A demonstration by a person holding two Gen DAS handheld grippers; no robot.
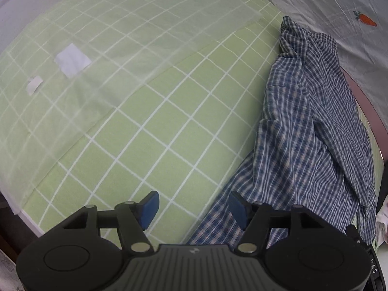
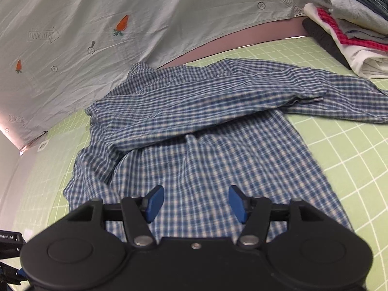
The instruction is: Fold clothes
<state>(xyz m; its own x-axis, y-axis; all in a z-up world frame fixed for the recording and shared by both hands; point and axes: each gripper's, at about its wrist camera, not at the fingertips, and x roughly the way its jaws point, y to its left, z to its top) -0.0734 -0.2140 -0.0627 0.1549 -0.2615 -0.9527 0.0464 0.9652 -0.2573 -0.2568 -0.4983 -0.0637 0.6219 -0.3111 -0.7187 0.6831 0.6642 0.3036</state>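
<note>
The blue checked shirt (image 2: pixel 206 131) lies partly folded on the green gridded mat (image 2: pixel 351 150), with a stack of folded clothes (image 2: pixel 346 24) at its far corner and a carrot-print sheet (image 2: pixel 97 36) behind. Both the left claw (image 1: pixel 194 209) and right claw (image 2: pixel 196 203) stand wide, holding nothing.

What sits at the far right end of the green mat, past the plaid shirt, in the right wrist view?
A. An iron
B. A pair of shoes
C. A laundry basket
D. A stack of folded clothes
D: a stack of folded clothes sits on the green mat beyond the plaid shirt.
</note>
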